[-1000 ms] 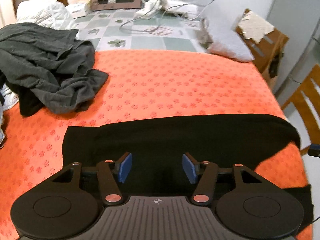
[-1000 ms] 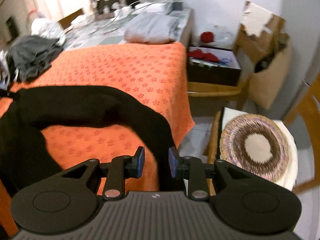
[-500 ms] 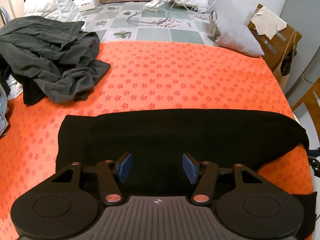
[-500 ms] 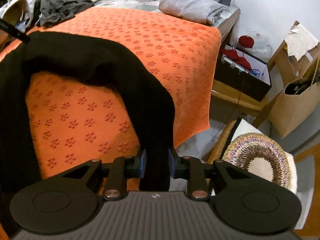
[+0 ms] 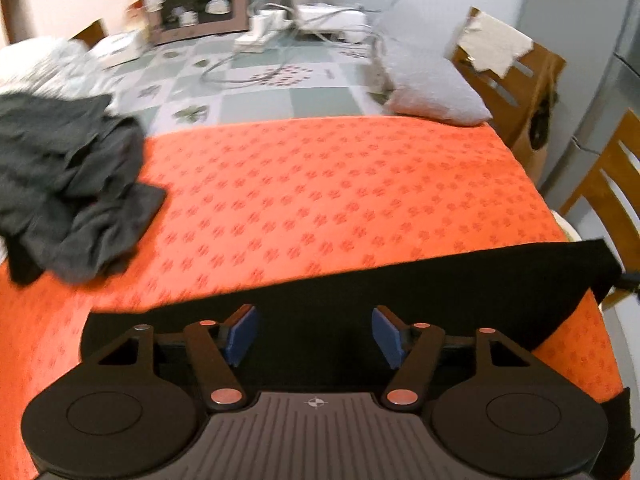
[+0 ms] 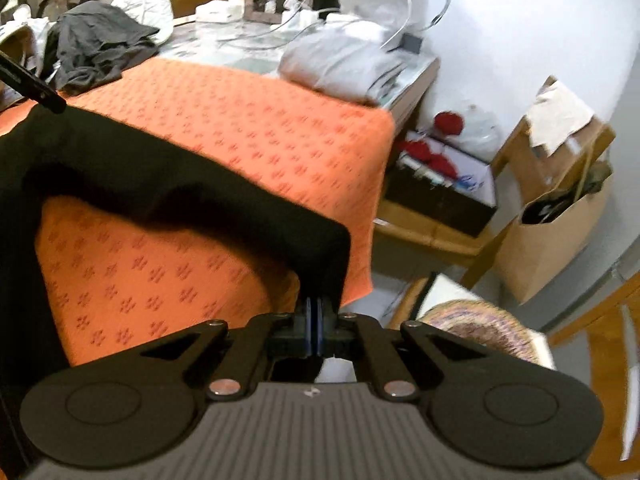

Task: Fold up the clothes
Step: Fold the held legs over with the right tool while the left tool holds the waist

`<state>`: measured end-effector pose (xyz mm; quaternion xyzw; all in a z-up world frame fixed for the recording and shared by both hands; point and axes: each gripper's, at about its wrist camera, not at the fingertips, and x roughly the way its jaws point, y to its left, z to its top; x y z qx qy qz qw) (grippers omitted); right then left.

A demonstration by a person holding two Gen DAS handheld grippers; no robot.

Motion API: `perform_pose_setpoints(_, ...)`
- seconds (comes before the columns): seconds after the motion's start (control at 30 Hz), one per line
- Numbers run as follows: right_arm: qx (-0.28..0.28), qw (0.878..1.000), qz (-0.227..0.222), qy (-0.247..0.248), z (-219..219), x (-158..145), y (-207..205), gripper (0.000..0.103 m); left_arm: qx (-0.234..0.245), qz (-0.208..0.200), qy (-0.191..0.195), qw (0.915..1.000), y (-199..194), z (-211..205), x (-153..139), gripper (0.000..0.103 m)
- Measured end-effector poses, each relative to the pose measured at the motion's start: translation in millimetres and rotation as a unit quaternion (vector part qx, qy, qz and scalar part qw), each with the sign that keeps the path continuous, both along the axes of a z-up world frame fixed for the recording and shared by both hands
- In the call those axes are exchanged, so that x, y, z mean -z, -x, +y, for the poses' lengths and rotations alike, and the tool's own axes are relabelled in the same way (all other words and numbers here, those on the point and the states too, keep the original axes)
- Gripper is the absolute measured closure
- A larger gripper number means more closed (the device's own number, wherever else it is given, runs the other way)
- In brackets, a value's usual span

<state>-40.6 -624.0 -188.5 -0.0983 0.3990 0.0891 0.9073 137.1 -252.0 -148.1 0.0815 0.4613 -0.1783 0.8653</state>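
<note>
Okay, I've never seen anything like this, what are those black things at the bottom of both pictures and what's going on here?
Those are handheld grippers, one in each of a person's hands, each carrying a wide-angle camera that looks out along its two fingers. One picture comes from the left gripper, whose blue pads stand apart, holding nothing. The other comes from the right gripper, pinched shut on a corner of a black garment. That garment lies across an orange patterned cloth covering the table. A crumpled dark grey garment sits to the left, and a folded light grey one lies at the far end.
</note>
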Motion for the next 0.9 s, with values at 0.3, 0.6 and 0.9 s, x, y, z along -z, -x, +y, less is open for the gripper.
perform_pose_setpoints(0.3,0.002,0.998,-0.029,0.055,15.2,-51.7,5.7,0.099,0.084,-0.006,-0.010,0.9964,-39.9,-29.2,16.9,0.036)
perform_pose_setpoints(0.6,-0.017,0.992,-0.058,0.110,37.0,-87.9,-16.5,0.100,0.186,-0.005,0.071,0.9799,-26.6,-75.4,-13.6,0.035)
perform_pose_setpoints(0.9,-0.059,0.985,-0.131,0.096,84.6,-141.0,-24.3,0.099,0.243,-0.023,0.167,0.9552,11.5,-109.3,-60.6,0.034)
